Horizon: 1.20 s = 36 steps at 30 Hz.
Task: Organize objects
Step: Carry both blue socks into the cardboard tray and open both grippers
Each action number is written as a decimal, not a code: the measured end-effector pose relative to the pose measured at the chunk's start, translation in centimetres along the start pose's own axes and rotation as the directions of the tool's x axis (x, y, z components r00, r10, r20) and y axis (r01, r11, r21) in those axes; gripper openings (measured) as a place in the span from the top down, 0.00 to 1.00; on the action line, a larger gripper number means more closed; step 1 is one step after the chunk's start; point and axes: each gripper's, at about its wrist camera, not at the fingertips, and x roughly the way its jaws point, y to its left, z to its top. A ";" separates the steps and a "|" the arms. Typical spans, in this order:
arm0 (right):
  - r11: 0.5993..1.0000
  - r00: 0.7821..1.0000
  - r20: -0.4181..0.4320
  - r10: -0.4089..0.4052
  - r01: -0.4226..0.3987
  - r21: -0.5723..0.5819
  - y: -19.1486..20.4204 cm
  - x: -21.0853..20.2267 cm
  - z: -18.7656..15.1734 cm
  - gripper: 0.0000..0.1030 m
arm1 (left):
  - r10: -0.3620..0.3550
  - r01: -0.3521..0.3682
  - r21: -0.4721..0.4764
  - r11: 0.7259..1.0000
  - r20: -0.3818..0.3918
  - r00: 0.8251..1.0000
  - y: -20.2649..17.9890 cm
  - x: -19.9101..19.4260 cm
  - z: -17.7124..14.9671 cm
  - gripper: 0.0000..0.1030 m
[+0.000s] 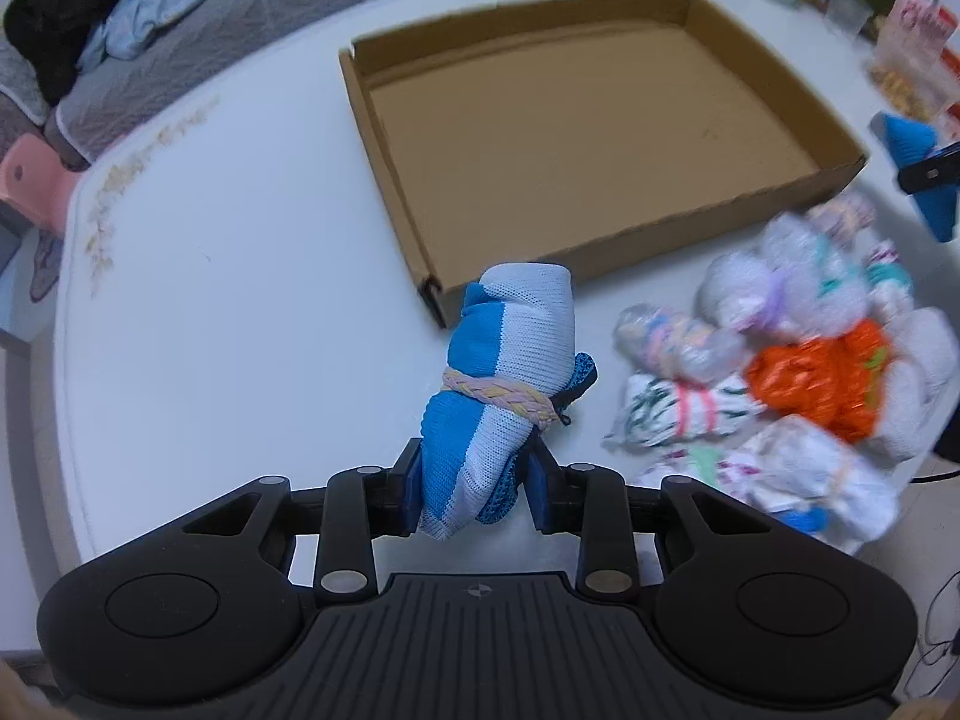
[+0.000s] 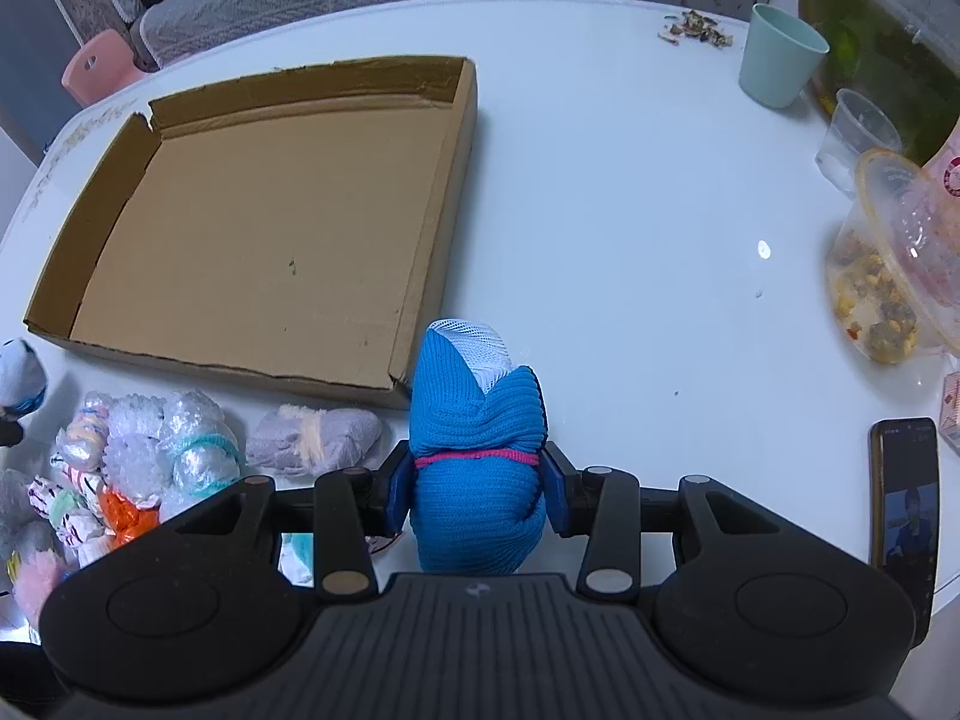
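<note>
My left gripper (image 1: 477, 480) is shut on a blue-and-white knit bundle (image 1: 516, 330) tied with a yellow-pink band, held above the white table (image 1: 240, 300) near the front corner of the shallow cardboard tray (image 1: 570, 138). My right gripper (image 2: 477, 480) is shut on a blue knit bundle (image 2: 474, 408) tied with a pink band, just right of the tray's (image 2: 270, 228) front right corner. The tray holds nothing. A pile of tied bundles (image 1: 780, 372) lies in front of the tray, and a grey bundle (image 2: 315, 435) sits beside it.
A mint cup (image 2: 780, 54), a clear plastic cup (image 2: 858, 138) and a food container (image 2: 888, 276) stand along the table's right side. A phone (image 2: 906, 498) lies at the right front edge. A sofa with clothes (image 1: 120, 18) and a pink stool (image 1: 30, 174) stand beyond the table.
</note>
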 end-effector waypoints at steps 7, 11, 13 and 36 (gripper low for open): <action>0.998 0.989 0.144 0.031 -0.038 0.043 -0.3 -3.8 2.4 0.62 | -0.023 0.042 -0.109 0.993 0.168 0.986 1.0 -3.4 5.8 0.63; 0.991 0.964 0.231 0.131 -0.135 -0.002 2.4 -4.5 6.4 0.62 | -0.035 0.073 -0.182 0.981 0.202 0.979 1.5 -1.2 10.4 0.63; 0.982 0.949 0.252 0.190 -0.185 -0.042 4.6 -4.2 9.0 0.62 | -0.034 0.078 -0.212 0.974 0.202 0.979 1.6 0.5 12.2 0.62; 0.942 0.942 0.071 0.327 -0.319 -0.103 14.8 8.3 18.1 0.62 | 0.060 -0.010 -0.336 0.942 0.137 0.989 3.7 10.9 16.9 0.62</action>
